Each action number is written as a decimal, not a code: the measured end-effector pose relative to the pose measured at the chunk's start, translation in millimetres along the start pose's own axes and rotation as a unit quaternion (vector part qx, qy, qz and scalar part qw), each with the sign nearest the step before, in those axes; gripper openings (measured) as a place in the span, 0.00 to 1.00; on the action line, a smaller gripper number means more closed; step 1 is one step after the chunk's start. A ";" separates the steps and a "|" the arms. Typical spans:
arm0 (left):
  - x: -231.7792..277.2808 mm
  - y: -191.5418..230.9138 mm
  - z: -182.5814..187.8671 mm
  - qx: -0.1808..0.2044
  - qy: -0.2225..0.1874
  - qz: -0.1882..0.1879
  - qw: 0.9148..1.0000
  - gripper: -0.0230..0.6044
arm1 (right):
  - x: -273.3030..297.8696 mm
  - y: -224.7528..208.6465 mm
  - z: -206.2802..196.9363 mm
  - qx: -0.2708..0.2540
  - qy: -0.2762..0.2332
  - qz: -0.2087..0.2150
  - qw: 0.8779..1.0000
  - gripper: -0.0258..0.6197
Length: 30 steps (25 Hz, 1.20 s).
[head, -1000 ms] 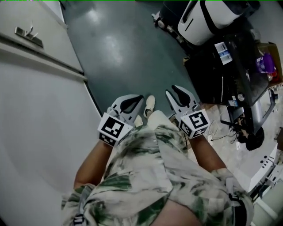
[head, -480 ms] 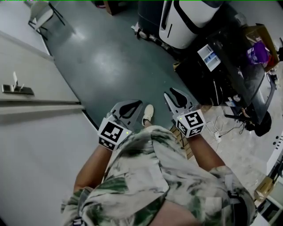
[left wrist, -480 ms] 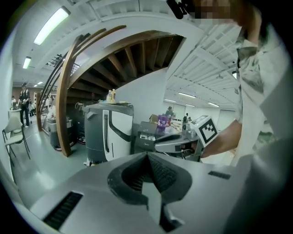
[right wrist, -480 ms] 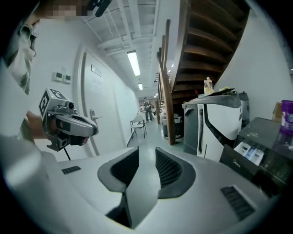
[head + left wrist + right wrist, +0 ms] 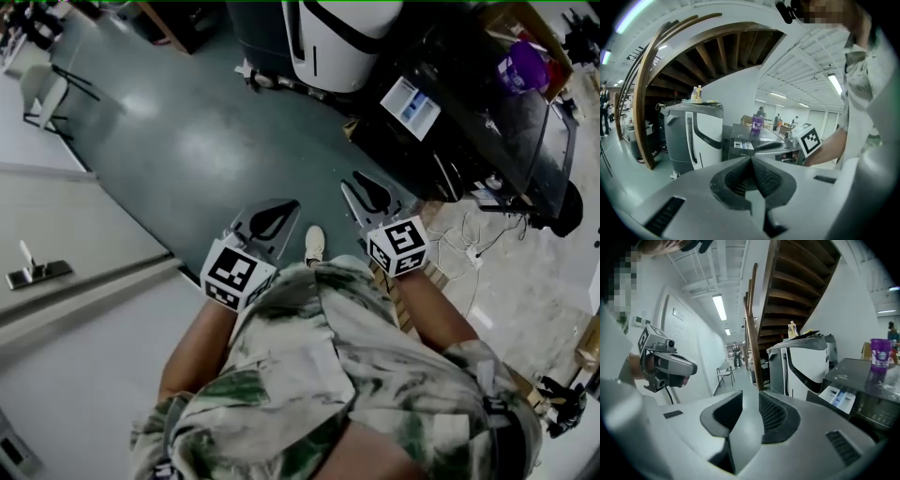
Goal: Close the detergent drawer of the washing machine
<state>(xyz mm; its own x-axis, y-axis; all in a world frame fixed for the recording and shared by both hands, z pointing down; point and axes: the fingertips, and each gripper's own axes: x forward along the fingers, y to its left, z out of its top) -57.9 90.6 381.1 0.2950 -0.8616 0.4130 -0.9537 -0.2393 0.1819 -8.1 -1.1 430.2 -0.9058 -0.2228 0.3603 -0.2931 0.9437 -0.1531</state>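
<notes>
White detergent drawer (image 5: 410, 105) open, well beyond right fingers (image 5: 375, 197)

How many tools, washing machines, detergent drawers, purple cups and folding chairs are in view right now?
tools: 2, the left tool, shut, and the right tool, jaws apart with nothing between them, just closing a little
washing machine: 1
detergent drawer: 1, pulled open
purple cup: 1
folding chair: 1
Total: 6

I'm looking into a workshop-like hall: painted green floor (image 5: 216, 141) mid-frame, loose cables (image 5: 466, 255) at right, bare wooden staircase (image 5: 797, 273) and ceiling strip lights (image 5: 719, 306) overhead.
</notes>
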 end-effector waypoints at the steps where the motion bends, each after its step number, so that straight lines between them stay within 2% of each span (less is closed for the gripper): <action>1: 6.8 0.0 1.9 0.001 0.004 -0.010 1.000 0.07 | -0.2 -6.7 -1.0 0.004 0.000 -0.010 1.000 0.23; 4: 24.6 5.3 6.1 0.010 0.018 -0.037 0.999 0.07 | 2.1 -27.3 -5.2 0.020 0.004 -0.039 0.999 0.23; 8: 49.8 24.6 22.2 0.025 0.010 -0.083 0.996 0.07 | 11.3 -50.7 -10.6 0.038 0.009 -0.088 0.995 0.23; 13: 72.7 54.2 42.9 0.043 0.006 -0.144 0.989 0.07 | 24.4 -80.1 -13.4 0.068 0.012 -0.163 0.984 0.23; 18: 82.2 92.3 63.0 0.080 0.015 -0.193 0.978 0.07 | 43.2 -108.6 -20.5 0.094 0.015 -0.243 0.965 0.23; 22: 93.6 123.2 66.6 0.100 0.027 -0.229 0.968 0.07 | 62.6 -131.7 -33.2 0.130 0.008 -0.303 0.944 0.23; 27: 103.0 141.0 62.1 0.116 0.048 -0.280 0.952 0.07 | 81.8 -146.2 -46.9 0.153 0.008 -0.350 0.924 0.23; 30: 115.8 146.6 67.2 0.117 0.052 -0.298 0.946 0.07 | 84.9 -159.2 -49.9 0.165 0.002 -0.381 0.910 0.23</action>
<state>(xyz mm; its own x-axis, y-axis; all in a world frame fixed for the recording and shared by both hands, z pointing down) -167.5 -74.4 395.7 0.7767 -0.4970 0.3871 -0.5996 -0.7716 0.2125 -23.0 -158.1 531.1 -0.3998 -0.7803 0.4810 -0.9121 0.3908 -0.1241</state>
